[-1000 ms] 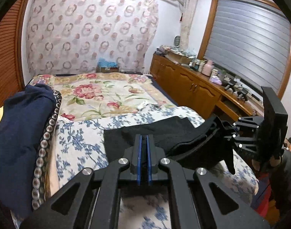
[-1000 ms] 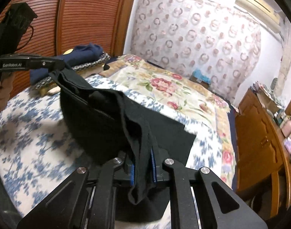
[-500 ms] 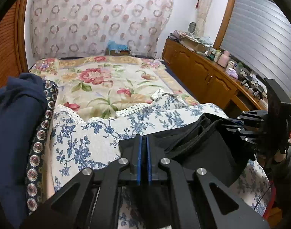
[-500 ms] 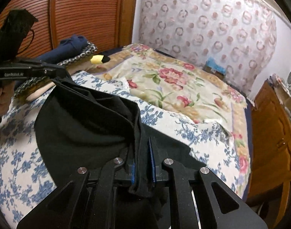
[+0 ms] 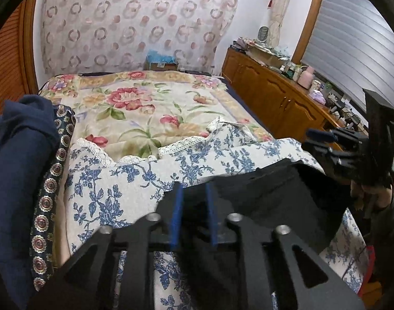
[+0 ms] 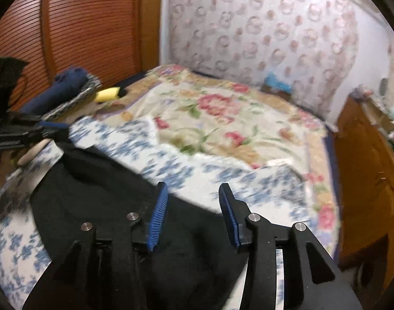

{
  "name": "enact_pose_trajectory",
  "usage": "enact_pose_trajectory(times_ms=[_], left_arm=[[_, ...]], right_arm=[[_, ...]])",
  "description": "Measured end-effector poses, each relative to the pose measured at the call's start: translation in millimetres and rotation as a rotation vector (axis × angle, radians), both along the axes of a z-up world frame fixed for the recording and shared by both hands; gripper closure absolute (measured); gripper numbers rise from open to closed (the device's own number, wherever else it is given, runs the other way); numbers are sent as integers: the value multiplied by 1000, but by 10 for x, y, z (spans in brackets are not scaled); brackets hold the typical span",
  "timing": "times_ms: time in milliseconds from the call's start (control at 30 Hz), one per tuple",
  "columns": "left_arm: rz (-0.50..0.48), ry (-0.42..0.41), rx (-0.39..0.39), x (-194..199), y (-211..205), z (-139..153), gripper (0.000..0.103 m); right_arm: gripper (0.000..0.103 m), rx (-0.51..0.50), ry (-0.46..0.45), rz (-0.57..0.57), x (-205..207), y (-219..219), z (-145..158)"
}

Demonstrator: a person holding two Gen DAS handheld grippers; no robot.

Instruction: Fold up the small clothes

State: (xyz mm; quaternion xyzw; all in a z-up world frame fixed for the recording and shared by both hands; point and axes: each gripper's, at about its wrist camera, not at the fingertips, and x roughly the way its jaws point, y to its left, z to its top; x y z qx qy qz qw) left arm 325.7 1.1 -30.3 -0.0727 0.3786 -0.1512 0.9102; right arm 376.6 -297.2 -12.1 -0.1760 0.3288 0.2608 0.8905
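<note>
A black garment (image 5: 269, 196) lies folded on the blue-flowered white cloth (image 5: 124, 180) on the bed. My left gripper (image 5: 193, 193) is open just over the garment's near left corner, holding nothing. My right gripper (image 6: 193, 191) is open over the garment (image 6: 101, 206) in the right wrist view, its blue pads (image 6: 158, 214) apart and empty. The right gripper shows in the left wrist view (image 5: 323, 137) at the garment's right edge. The left gripper shows in the right wrist view (image 6: 49, 126) at the garment's far left corner.
A pile of navy clothes (image 5: 18, 160) on a patterned cushion (image 5: 49, 188) lies at the left. A floral bedspread (image 5: 145, 113) covers the bed beyond. A wooden cabinet (image 5: 274, 100) with clutter runs along the right. A yellow object (image 6: 108, 94) lies near the navy pile.
Both grippers have opened and let go of the black garment, which now lies flat and folded on the cloth. Both have lowered toward the bed.
</note>
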Motion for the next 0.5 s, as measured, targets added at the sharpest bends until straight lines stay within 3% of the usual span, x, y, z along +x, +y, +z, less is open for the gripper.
enact_pose_trajectory(times_ms=[67, 200, 300, 500], left_arm=[[-17, 0, -8, -18, 1, 21, 63], [-42, 8, 5, -82, -34, 7, 54], [-46, 36, 14, -105, -39, -78, 53], [-52, 79, 29, -119, -74, -254, 53]], right_arm=[[61, 3, -12, -28, 29, -60, 66], [61, 19, -17, -51, -34, -165, 167], [55, 39, -5, -45, -202, -191, 167], [55, 34, 81, 23, -550, -42, -22]])
